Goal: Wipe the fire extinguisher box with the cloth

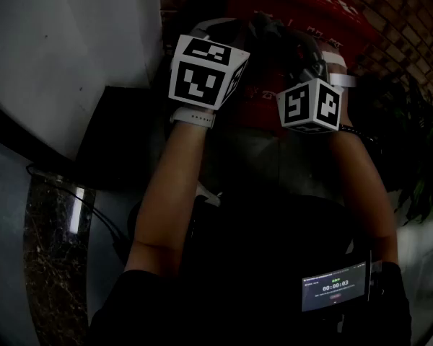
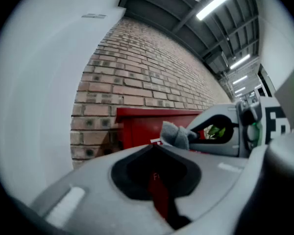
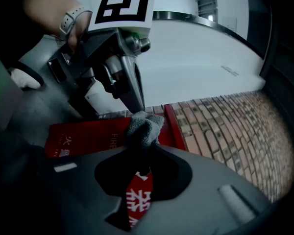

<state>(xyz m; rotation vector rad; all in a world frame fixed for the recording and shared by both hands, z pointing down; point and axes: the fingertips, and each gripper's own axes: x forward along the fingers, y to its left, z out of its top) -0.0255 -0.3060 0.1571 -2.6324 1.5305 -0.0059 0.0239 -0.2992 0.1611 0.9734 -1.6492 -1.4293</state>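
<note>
Pinches a grey cloth (image 3: 144, 126) in the right gripper (image 3: 146, 148), jaws pressed together on its bunched fold. Holds that cloth up right in front of the red fire extinguisher box (image 3: 88, 136), close to one edge of it; cannot tell whether cloth and box are touching. Carries the left gripper (image 2: 154, 146) just beside the right one, jaws closed tip to tip with nothing between them. Points both grippers at the box, side by side, marker cubes close together in the head view. Finds the box standing against a brick wall (image 2: 137, 72), with a plain white wall (image 2: 34, 92) off to its left. Glimpses white lettering on the red front through the gap below the right jaws. Catches a pale watch strap (image 1: 193, 117) on the left wrist and a small lit screen (image 1: 333, 286) low on the right side of the head view.
</note>
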